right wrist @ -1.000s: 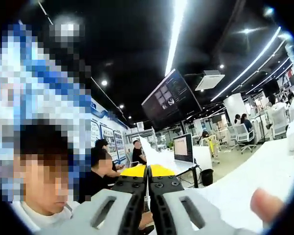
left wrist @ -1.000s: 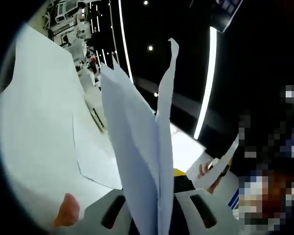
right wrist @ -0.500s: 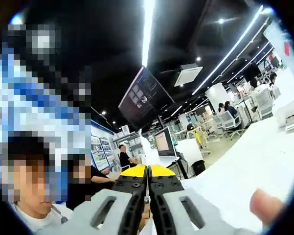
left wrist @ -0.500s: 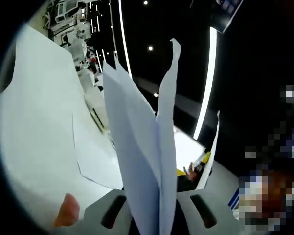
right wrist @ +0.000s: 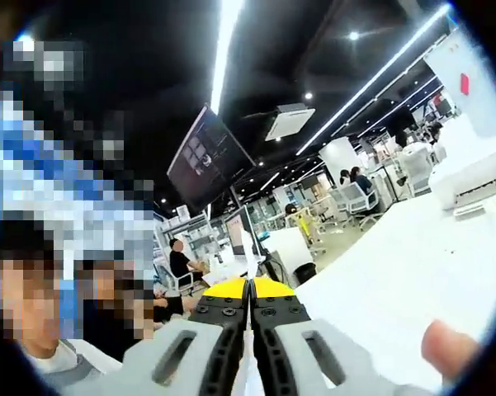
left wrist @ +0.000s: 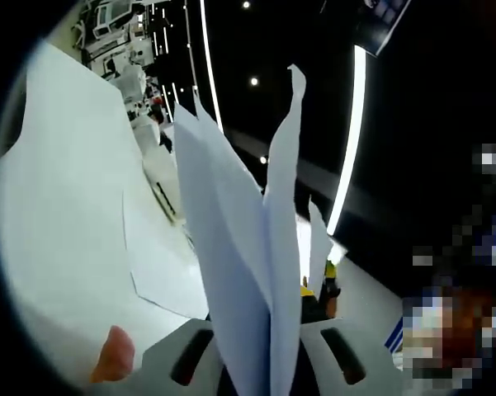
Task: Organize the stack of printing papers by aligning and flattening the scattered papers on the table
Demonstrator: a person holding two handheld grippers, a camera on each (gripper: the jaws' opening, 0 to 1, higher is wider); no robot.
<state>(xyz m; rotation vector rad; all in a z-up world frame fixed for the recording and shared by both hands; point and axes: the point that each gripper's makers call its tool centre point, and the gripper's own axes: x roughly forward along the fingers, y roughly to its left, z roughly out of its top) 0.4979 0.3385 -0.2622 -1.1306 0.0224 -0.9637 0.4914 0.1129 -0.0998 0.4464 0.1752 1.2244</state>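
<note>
In the middle of the left gripper view, the papers [left wrist: 256, 272] stand on edge, clamped in the left hand-held gripper [left wrist: 260, 375]; a loose sheet [left wrist: 161, 264] lies on the counter [left wrist: 58, 231] at left. In the right gripper view's lower centre, the right hand-held gripper [right wrist: 249, 301] is pressed together on a thin sheet edge. Best tap the bundle's edges square on the counter, both grips steady.

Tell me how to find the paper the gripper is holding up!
Start at the big white table in the left gripper view, where a loose sheet lies flat. Look to the bottom middle, where the left gripper pinches the held papers. Unlike the flat sheet, these stand upright, fanned apart at the top.
</note>
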